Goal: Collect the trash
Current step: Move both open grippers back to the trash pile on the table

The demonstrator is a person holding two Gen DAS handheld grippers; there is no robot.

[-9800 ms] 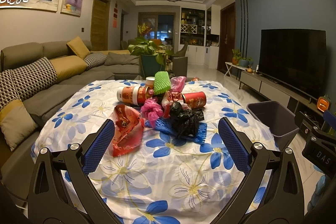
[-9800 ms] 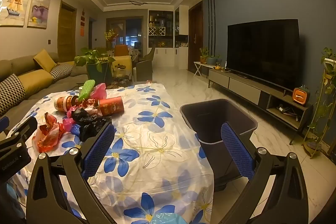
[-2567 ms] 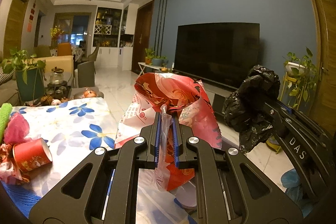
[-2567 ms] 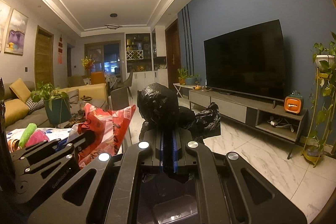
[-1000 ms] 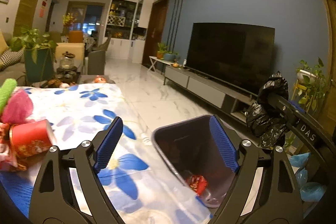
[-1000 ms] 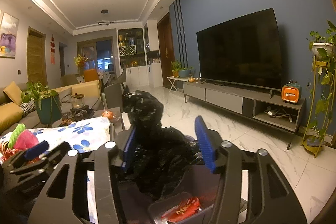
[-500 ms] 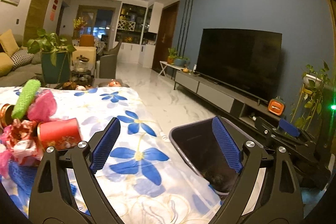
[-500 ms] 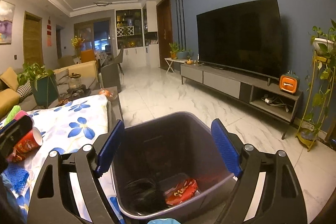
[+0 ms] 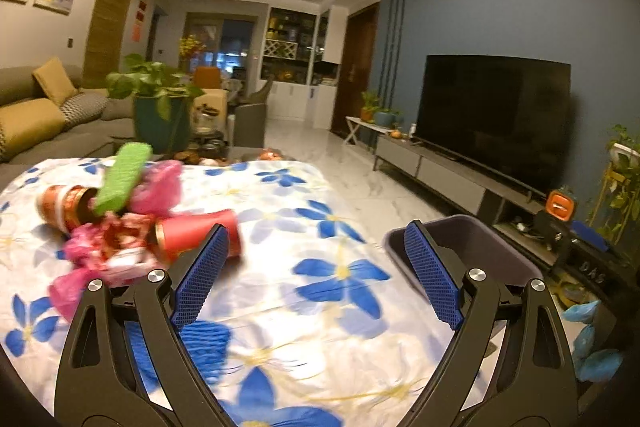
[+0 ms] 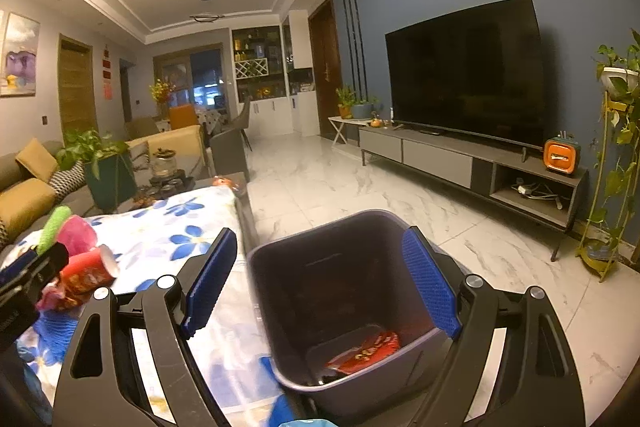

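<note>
A pile of trash lies on the flowered tablecloth (image 9: 320,307): a red can (image 9: 196,233), a pink bag (image 9: 158,183), a green foam net (image 9: 122,173), a red-and-white canister (image 9: 60,205) and a blue foam net (image 9: 200,341). My left gripper (image 9: 316,267) hangs open and empty over the table, right of the pile. A grey trash bin (image 10: 320,291) stands on the floor beside the table, with a red wrapper (image 10: 366,347) at its bottom. My right gripper (image 10: 320,283) is open above the bin, holding nothing. The bin's rim (image 9: 480,239) also shows in the left wrist view.
A TV (image 10: 464,71) on a long low console (image 10: 460,159) lines the blue wall on the right. A sofa (image 9: 40,123) and a potted plant (image 9: 160,107) stand behind the table. A tall plant stand (image 10: 612,167) is at the far right. Marble floor (image 10: 340,187) spreads beyond the bin.
Over the earlier frames both grippers carried a red bag and a black bag to the bin and let them go. Since half a second ago the left gripper has swung left toward the pile.
</note>
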